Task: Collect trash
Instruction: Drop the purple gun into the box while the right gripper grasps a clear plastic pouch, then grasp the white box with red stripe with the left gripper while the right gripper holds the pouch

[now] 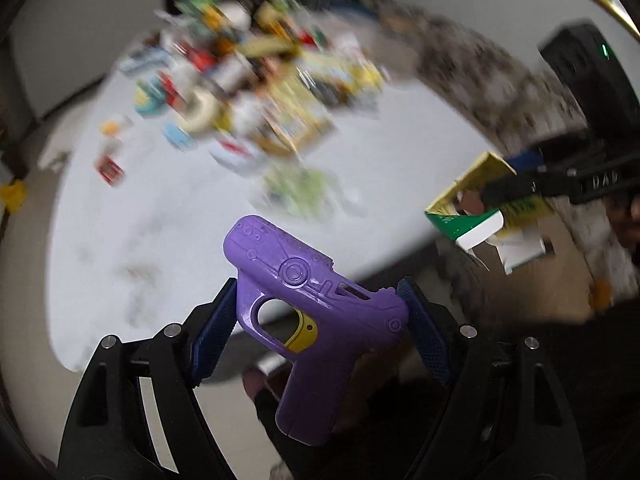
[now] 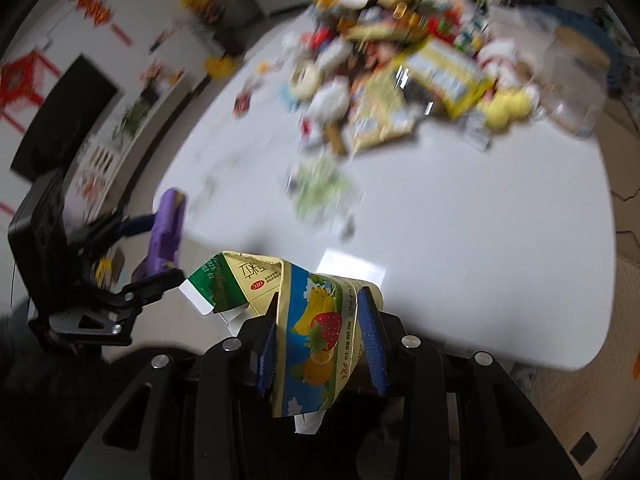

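Left wrist: jaws clamp purple toy pistol (image 1: 316, 304) | right: jaws pinch crushed carton (image 2: 316, 332)

White table (image 2: 460, 216): blurred trash heap (image 2: 400, 52) far side, green wrapper (image 2: 320, 192) nearer.

A toy pistol (image 1: 316, 320) is held between the fingers of the left gripper (image 1: 320, 320), off the near edge of the table (image 1: 400, 168). To its right, a flattened carton (image 2: 316, 328) is clamped in the right gripper (image 2: 320, 340), also at the near edge. A heap of packaging (image 2: 400, 52) is piled on the far part of the table. A crumpled wrapper (image 2: 320, 188) is set apart, between the heap and the near edge.
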A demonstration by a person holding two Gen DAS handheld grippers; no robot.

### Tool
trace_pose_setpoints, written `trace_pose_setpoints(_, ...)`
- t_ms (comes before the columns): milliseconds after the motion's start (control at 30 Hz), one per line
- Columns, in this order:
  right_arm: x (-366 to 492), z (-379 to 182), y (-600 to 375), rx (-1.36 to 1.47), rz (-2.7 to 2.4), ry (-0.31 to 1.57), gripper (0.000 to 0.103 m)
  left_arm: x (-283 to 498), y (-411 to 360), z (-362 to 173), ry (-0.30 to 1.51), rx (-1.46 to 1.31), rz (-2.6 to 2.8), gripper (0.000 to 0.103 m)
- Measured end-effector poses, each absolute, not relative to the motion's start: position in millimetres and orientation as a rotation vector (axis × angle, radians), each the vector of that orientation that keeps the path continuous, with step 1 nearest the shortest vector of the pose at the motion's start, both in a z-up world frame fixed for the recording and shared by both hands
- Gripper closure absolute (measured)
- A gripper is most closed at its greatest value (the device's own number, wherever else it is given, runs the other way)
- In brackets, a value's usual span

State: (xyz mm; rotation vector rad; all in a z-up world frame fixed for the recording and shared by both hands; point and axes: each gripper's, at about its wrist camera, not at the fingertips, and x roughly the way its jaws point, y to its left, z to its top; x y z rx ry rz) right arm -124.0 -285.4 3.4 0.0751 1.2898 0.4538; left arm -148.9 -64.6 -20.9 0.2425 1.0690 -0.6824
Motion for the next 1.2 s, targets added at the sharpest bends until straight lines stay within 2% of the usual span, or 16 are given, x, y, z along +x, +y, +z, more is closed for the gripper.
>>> trace_pose_setpoints(100, -131, -43, -280, 0.071, 0.458, 1.393, 0.057, -158, -72, -61, 1.189, 0.263, -0.763, 0.021)
trace_pose_setpoints(133, -132, -58, -279, 0.057, 0.447, 1.415, 0.043, -160, -74, -71, 1.212, 0.272, -0.769, 0.021)
trace_pose_setpoints(167, -132, -66, -278, 0.044, 0.436, 1.423, 0.040, -161, -74, -80, 1.234, 0.279, -0.767, 0.021)
trace_pose_setpoints(333, -127, -64, -284, 0.050, 0.411, 1.376, 0.041, -158, -66, -89, 1.259, 0.259, -0.751, 0.021)
trace_pose_setpoints(533, -75, -37, -260, 0.011, 0.404, 1.192, 0.033, -134, -53, -77, 1.226, 0.207, -0.694, 0.021)
trace_pose_setpoints(600, -53, -39, -239, -0.032, 0.409, 1.150, 0.021, -126, -48, -74, 1.227, 0.180, -0.671, 0.021)
trace_pose_setpoints(733, -24, -61, -203, -0.169, 0.429, 1.153, 0.018, -120, -39, -68, 1.212, 0.121, -0.631, 0.021)
trace_pose_setpoints(833, -13, -86, -187, -0.308, 0.374, 1.162, 0.012, -119, -30, -63, 1.196, 0.086, -0.601, 0.021)
trace_pose_setpoints(933, -2, -102, -194, -0.257, 0.350, 1.149, 0.004, -116, -22, -64, 1.200, 0.038, -0.568, 0.021)
trace_pose_setpoints(967, 0, -102, -195, -0.261, 0.359, 1.139, 0.005, -115, -20, -64, 1.201, 0.026, -0.561, 0.021)
trace_pose_setpoints(1000, 3, -102, -195, -0.263, 0.367, 1.138, 0.014, -114, -18, -65, 1.202, 0.017, -0.557, 0.021)
trace_pose_setpoints(1033, 4, -98, -195, -0.260, 0.381, 1.125, 0.028, -113, -17, -66, 1.204, 0.005, -0.552, 0.021)
trace_pose_setpoints(1067, 6, -94, -194, -0.259, 0.398, 1.120, 0.059, -112, -15, -67, 1.206, -0.003, -0.548, 0.021)
trace_pose_setpoints(1133, 16, -93, -199, -0.230, 0.409, 1.155, 0.063, -112, -14, -69, 1.207, -0.013, -0.544, 0.021)
trace_pose_setpoints(1167, 20, -93, -203, -0.217, 0.409, 1.161, 0.073, -109, -15, -69, 1.208, -0.014, -0.542, 0.021)
trace_pose_setpoints(1200, 24, -92, -209, -0.178, 0.412, 1.178, 0.077, -107, -18, -68, 1.206, -0.011, -0.543, 0.021)
